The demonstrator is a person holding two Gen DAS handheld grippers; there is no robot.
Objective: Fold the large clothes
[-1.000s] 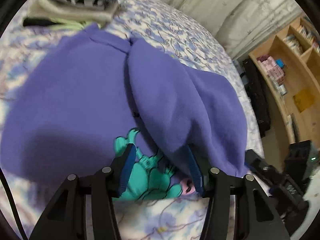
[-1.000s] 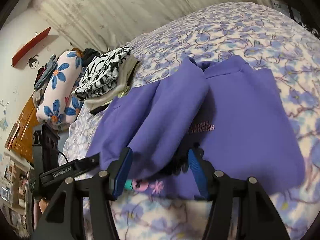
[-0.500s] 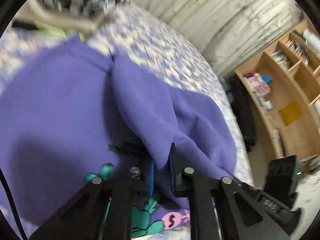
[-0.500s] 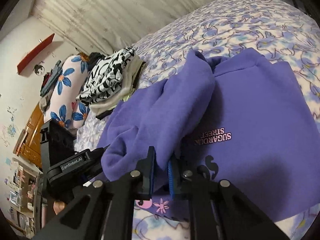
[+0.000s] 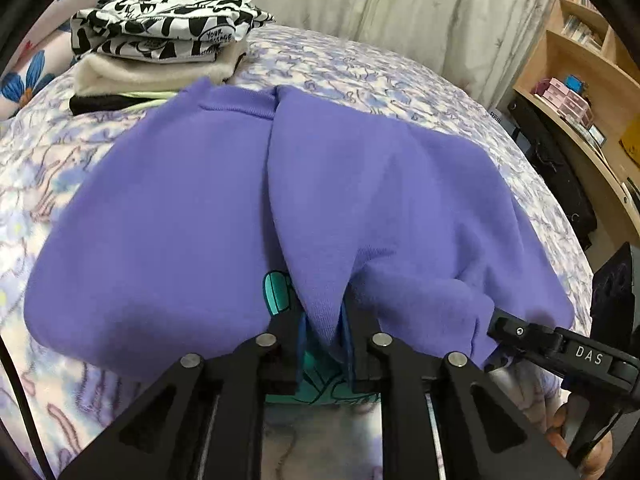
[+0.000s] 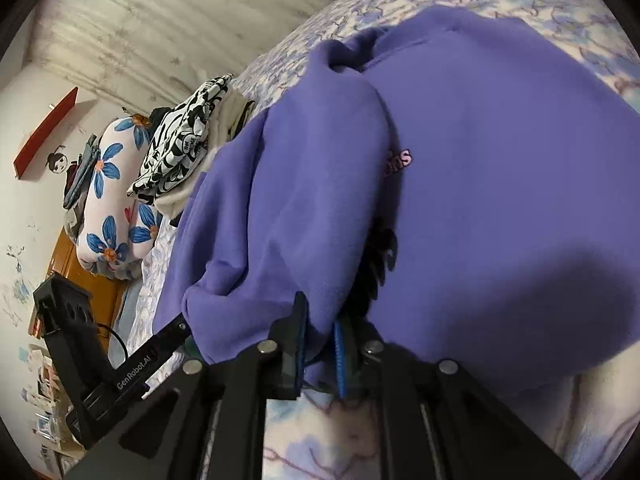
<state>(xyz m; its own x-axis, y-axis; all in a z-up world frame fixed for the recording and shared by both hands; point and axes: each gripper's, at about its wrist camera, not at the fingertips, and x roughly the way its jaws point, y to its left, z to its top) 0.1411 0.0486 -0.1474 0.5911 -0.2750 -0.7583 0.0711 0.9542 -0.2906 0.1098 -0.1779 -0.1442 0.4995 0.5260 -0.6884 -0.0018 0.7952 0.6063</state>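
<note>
A purple sweatshirt lies on the floral bed, its neck at the far end. It also fills the right wrist view. One side of it is folded over the front, partly covering a teal print and pink lettering. My left gripper is shut on the lower edge of that folded flap. My right gripper is shut on the same flap's edge and lifts it. Each gripper shows at the edge of the other's view.
A stack of folded clothes with a black-and-white top piece sits beyond the sweatshirt's neck. A flowered pillow lies behind it. A wooden shelf unit stands beside the bed, and a curtain hangs behind it.
Both grippers went from open to shut on the flap's lower edge. The flap has since been lifted and pulled toward me, and the cameras have tilted.
</note>
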